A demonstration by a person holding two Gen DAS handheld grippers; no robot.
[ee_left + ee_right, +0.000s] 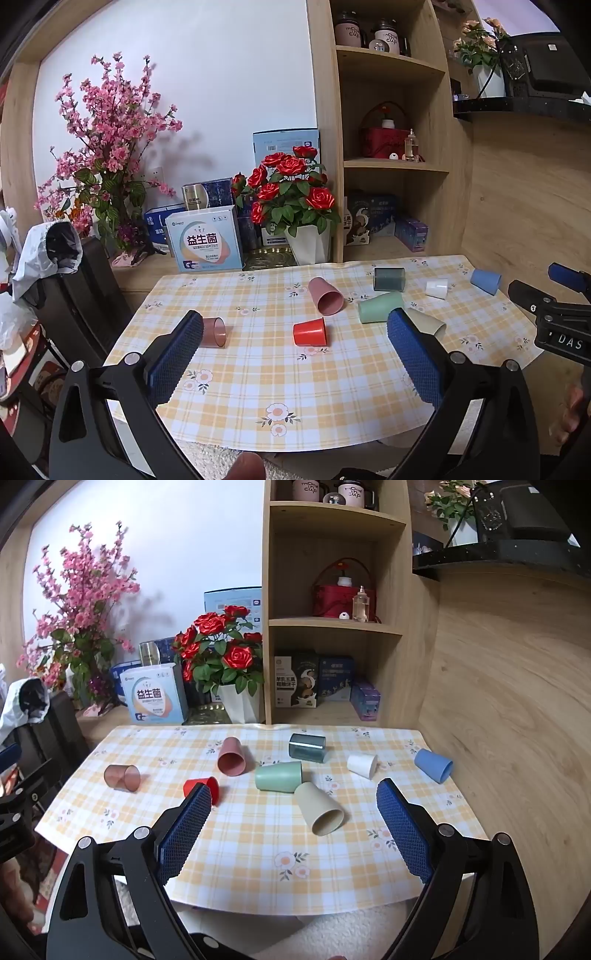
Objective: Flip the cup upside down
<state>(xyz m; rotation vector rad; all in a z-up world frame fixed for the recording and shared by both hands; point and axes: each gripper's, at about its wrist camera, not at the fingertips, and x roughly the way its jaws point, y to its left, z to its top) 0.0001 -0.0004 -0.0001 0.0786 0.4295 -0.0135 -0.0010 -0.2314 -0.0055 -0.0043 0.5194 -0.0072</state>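
Left gripper [295, 354] wide open, nothing between blue pads, hovers above near part of table [332, 406]. Right gripper [293, 823] also wide open, holds nothing. All cups lie on sides on checked cloth: red cup [310, 332] between left fingers in view, beige cup [321, 810] between right fingers. Further back: green cup [279, 776] touching beige one, pink cup [231, 761], dark teal cup [307, 748], white cup [362, 765], blue cup [433, 765], brown clear cup [122, 778] far left. Rose pot [240, 703] behind table.
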